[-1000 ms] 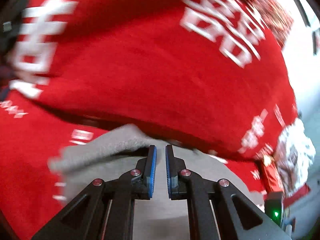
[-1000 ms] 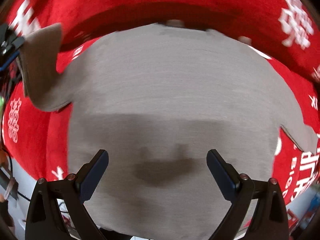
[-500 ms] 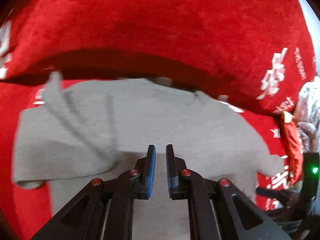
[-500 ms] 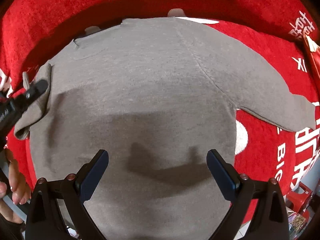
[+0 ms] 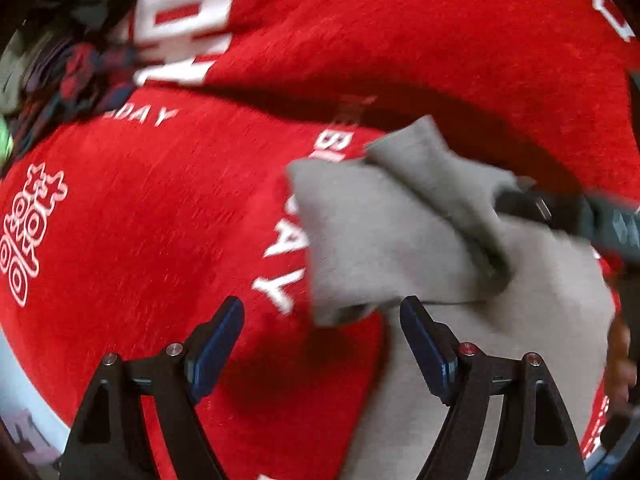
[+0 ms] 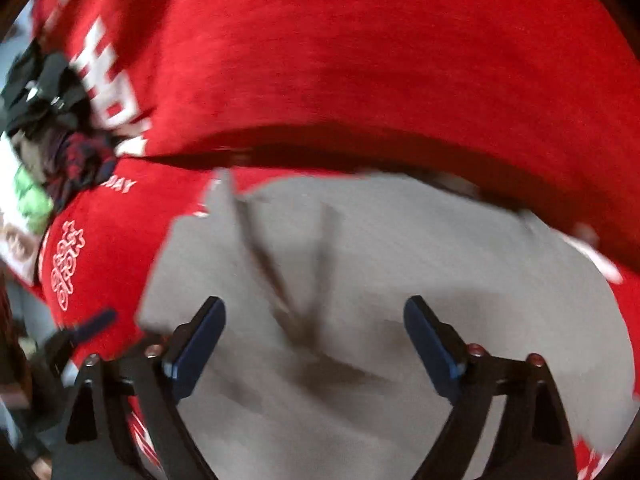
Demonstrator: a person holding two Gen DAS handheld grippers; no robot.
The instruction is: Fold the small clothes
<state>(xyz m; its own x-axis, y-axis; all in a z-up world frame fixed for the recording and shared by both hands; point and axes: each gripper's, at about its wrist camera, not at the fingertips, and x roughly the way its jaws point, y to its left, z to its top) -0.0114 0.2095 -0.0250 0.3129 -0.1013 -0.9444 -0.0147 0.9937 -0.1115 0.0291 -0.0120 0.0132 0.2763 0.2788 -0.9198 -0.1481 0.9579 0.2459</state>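
Sleeve (image 5: 360, 232) now lies folded over the shirt (image 6: 400, 280), just ahead of the left claw (image 5: 322, 332), whose jaws have just been opening, empty; right claw (image 6: 316, 332) also released.

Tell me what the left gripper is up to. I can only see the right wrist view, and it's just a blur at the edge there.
Observer: The left gripper is open. Its jaws have just been opening and nothing is clamped between them.
Operator: What's under it?
Observer: Mostly red cloth. Only one of its fingers is by the edge of the shirt.
Operator: And the sleeve?
Observer: The sleeve lies folded in across the shirt, with its end just ahead of the open jaws.
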